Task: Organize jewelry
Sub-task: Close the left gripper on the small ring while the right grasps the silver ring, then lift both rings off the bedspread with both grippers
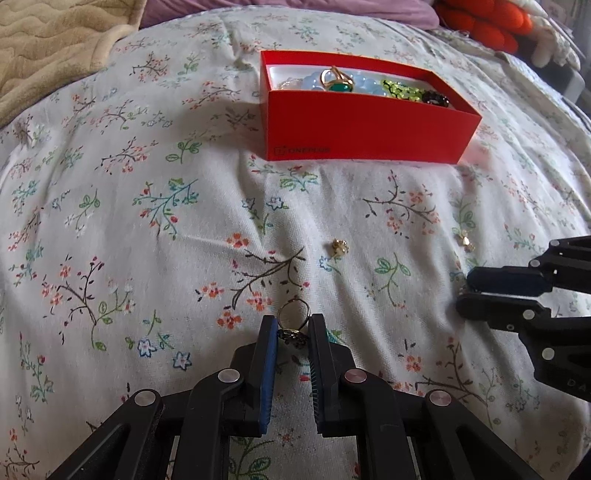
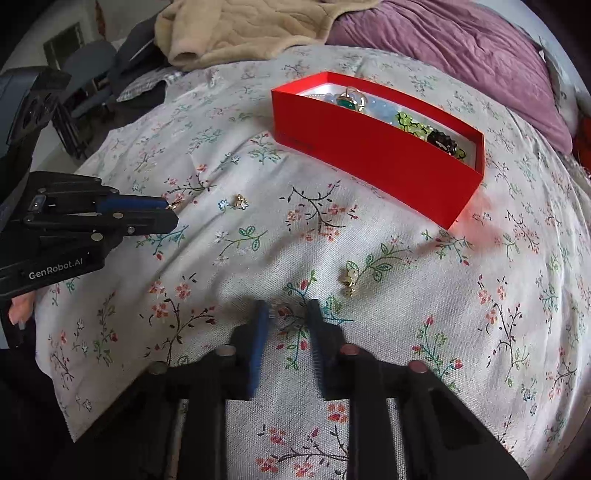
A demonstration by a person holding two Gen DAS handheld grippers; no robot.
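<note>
While the left gripper (image 1: 291,332) has its jaws clamped on a ring (image 1: 292,325) near the red box (image 1: 369,129), a weak pinch could drop it on the bed (image 1: 147,221); right gripper (image 2: 286,314) jaws look nearly together, contents unclear.

wrist views angled down, sharing red box (image 1: 369,125)

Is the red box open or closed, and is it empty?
Open and not empty. The red box has no lid on it, and a gold ring with a green stone and bead bracelets lie inside.

Floral bedsheet (image 1: 147,184) under daylight, beige blanket (image 2: 240,29) and purple pillow (image 2: 461,48) behind.
</note>
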